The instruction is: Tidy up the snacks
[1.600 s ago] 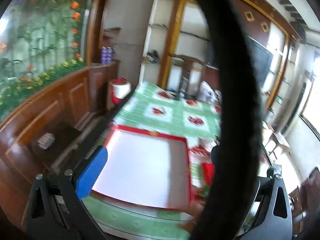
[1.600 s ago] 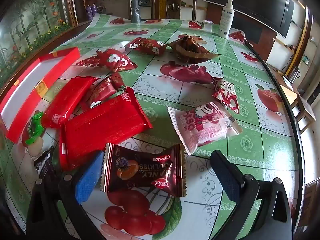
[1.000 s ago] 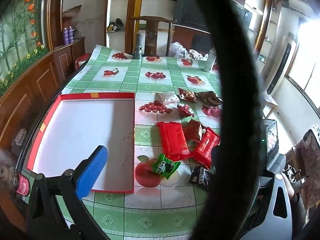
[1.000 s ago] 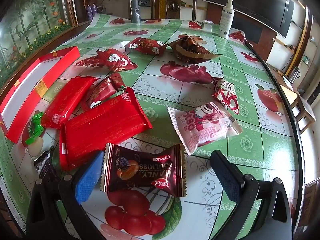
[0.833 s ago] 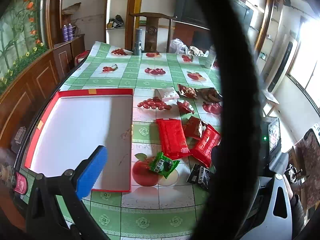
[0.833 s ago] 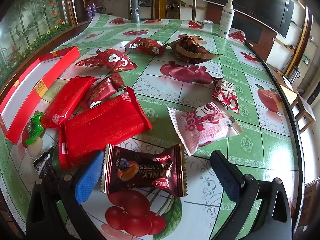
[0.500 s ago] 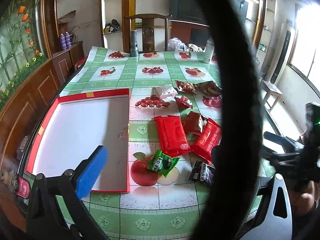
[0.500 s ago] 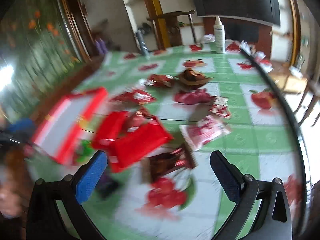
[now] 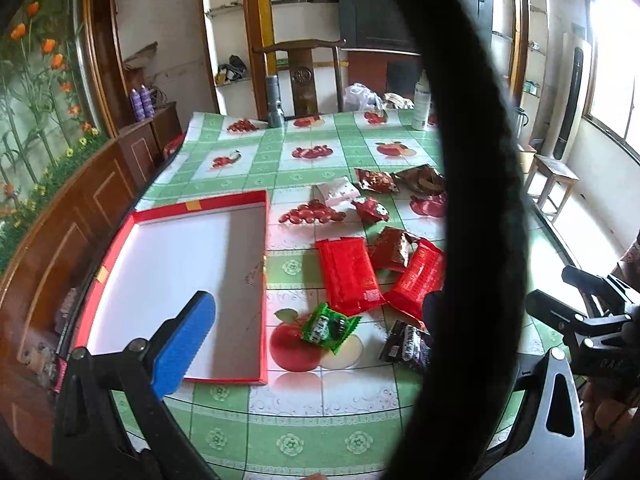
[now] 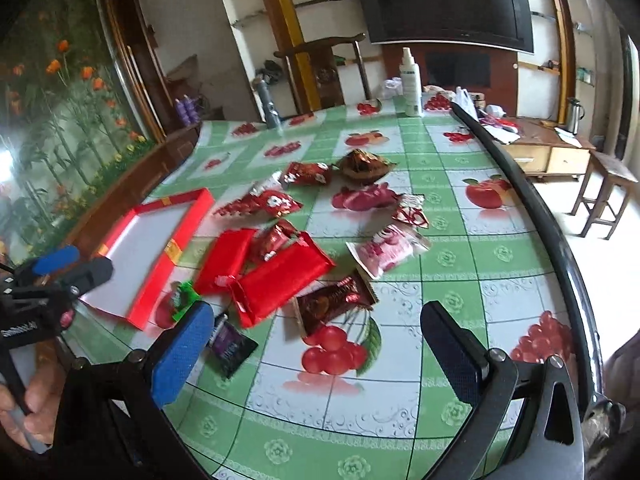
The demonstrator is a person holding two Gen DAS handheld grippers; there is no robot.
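Right gripper (image 10: pixel 316 344): held above the near table edge, jaws spread wide, nothing between them. The blue pad (image 10: pixel 180 354) is seen at 7 o'clock, the dark pad (image 10: pixel 454 354) at 5 o'clock.

Left gripper (image 9: pixel 312 336): blue pad (image 9: pixel 182 346) in plain sight at 7 o'clock; the opposite finger is largely masked by a thick black cable (image 9: pixel 476 216) crossing the lens. The jaws appear parted and nothing is held.

On the green fruit-print tablecloth (image 10: pixel 460 240), near to far in the right wrist view:
- dark purple sachet (image 10: pixel 230 344), nearest, at 7 o'clock.
- brown candy wrapper (image 10: pixel 334 304), just above the printed cherries.
- small green packet (image 9: pixel 329 326), just beside the tray's near right corner.
- 2 long red packs, (image 10: pixel 280 280) and (image 10: pixel 224 260), touching at their near ends.
- pink snack bag (image 10: pixel 386 250) at 1 o'clock of the red packs.
- further small red wrappers and a brown pouch (image 10: pixel 362 168) beyond.

Red tray with white floor (image 9: pixel 176 280): lying at 9 o'clock of the snack cluster, no snack seen inside it.

At the far edge a white spray bottle (image 10: pixel 410 84) is standing upright.
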